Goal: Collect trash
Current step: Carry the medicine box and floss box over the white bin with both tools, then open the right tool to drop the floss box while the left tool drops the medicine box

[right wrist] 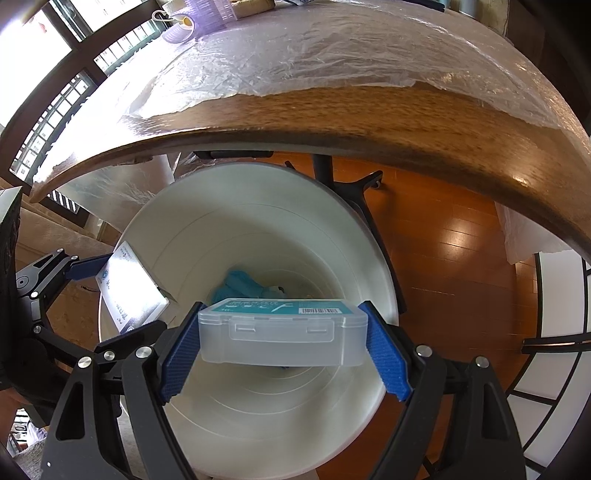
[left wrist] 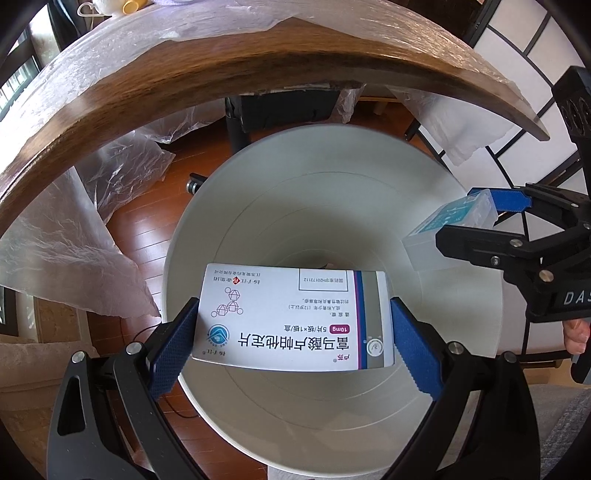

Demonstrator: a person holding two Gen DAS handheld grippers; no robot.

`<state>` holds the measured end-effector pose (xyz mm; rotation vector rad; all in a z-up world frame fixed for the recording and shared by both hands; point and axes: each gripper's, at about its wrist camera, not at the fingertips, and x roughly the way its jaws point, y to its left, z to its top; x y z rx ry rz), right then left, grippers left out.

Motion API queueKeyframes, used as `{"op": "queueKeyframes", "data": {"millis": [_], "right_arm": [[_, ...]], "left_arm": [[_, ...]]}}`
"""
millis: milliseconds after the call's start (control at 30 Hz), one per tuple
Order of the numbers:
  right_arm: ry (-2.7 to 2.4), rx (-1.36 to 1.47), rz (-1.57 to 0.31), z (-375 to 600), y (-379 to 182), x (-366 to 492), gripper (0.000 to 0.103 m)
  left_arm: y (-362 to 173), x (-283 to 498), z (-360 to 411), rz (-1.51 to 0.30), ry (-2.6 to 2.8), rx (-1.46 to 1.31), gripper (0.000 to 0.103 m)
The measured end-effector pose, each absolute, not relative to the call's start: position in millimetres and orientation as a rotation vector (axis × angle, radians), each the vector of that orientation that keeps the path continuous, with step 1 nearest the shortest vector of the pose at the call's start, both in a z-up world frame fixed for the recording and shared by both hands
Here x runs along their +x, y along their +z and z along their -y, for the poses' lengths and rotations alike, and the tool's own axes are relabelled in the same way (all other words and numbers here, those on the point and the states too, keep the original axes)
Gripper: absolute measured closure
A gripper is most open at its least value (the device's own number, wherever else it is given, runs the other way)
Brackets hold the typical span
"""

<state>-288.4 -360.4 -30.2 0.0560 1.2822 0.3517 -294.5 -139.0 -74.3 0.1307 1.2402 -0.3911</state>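
Observation:
My left gripper (left wrist: 293,334) is shut on a white medicine box (left wrist: 291,314) with Chinese print, held over the mouth of a white trash bin (left wrist: 332,177). My right gripper (right wrist: 282,334) is shut on a clear plastic case (right wrist: 282,332) with a teal label, held over the same bin (right wrist: 258,206). Each gripper shows in the other's view: the right one with its case (left wrist: 454,225) at the bin's right rim, the left one with its box (right wrist: 129,291) at the left rim. Blue trash (right wrist: 240,284) lies at the bin's bottom.
A wooden table edge (left wrist: 221,74) covered with clear plastic sheet (right wrist: 295,55) curves just beyond the bin. Black chair legs (right wrist: 354,192) stand on the wood floor (right wrist: 454,258) under the table. Small items (right wrist: 184,26) sit at the table's far side.

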Motion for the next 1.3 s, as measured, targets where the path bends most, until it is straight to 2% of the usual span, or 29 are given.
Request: {"op": "queueKeyframes", "data": {"millis": [167,533,733,967,1167,1300], "right_arm": [[0.358,0.07,-1.265,363.0,-26.0,-288.2,0.018],[0.379,0.016,-1.139,361.3,12.4,-296.5,0.017],[0.383,0.032,-0.988,369.7,64.7,-291.8,0.016],[0.344,0.001,-0.858,373.1,111.2,-253.2,0.015],[0.324,0.004,-0.825,371.3,128.7,-220.2,0.015],[0.336,0.012,-0.835,364.2,124.8,-216.7,0.015]], "left_arm": [[-73.2,-293.1,134.1,-1.243,-0.389,0.121,0.005],[-55.2,-296.4,125.1,-1.195,-0.406,0.099,0.005],[-9.1,-301.8,112.1,-1.094,-0.421,0.066,0.005],[61.8,-287.7,94.9,-0.88,-0.402,0.059,0.004],[84.1,-259.1,84.9,-0.85,-0.433,0.014,0.004],[79.4,-260.1,85.4,-0.862,-0.429,0.064,0.004]]}}
